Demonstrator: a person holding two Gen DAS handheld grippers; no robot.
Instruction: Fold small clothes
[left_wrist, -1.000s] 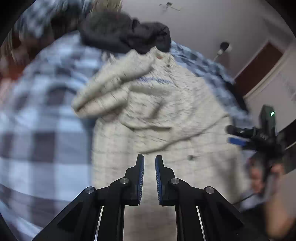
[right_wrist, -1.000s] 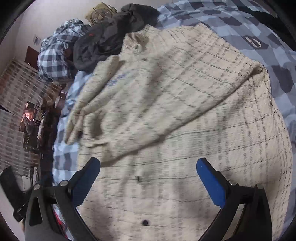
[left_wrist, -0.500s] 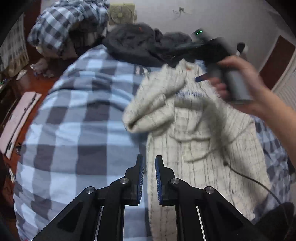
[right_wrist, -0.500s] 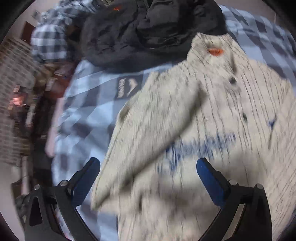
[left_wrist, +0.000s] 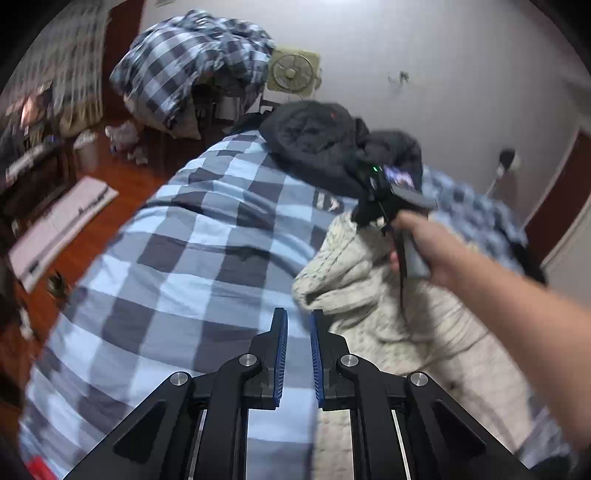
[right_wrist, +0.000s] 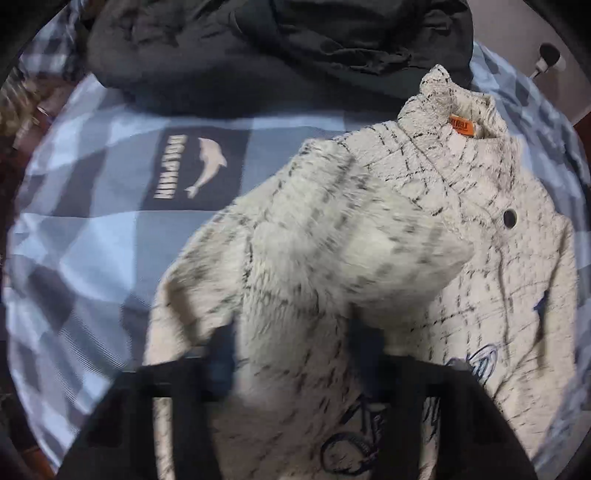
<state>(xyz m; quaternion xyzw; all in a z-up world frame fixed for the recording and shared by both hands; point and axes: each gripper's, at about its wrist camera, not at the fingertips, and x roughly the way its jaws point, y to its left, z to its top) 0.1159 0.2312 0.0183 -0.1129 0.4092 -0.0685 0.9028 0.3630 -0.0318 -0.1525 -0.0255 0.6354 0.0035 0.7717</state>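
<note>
A fuzzy cream sweater (right_wrist: 461, 229) with thin dark lines lies on the bed (left_wrist: 177, 266), which has a blue check cover. Its collar, with an orange tag (right_wrist: 461, 124), points at a dark pile (right_wrist: 280, 51) of clothes just past the sweater.

The right gripper (right_wrist: 295, 354) points down at the sweater. Its jaws have just been closing, and a thick fold of the sweater's sleeve (right_wrist: 332, 258) sits between them. The fingers look blurry, but the fold bunches up tight between them, so they are pinching it. In the left view, a hand (left_wrist: 421, 240) holds this gripper by its handle, over the sweater's top end, near the dark pile.

The left gripper (left_wrist: 296, 354) has its blue pads (left_wrist: 281, 354) close together, with only a thin gap and nothing between them. It hangs over the bed, just beside the sweater's edge.

A dolphin patch (right_wrist: 195, 170) on the cover shows beside the sweater. A check blanket (left_wrist: 192, 66) is heaped up beyond the bed, next to a small fan (left_wrist: 293, 72).
</note>
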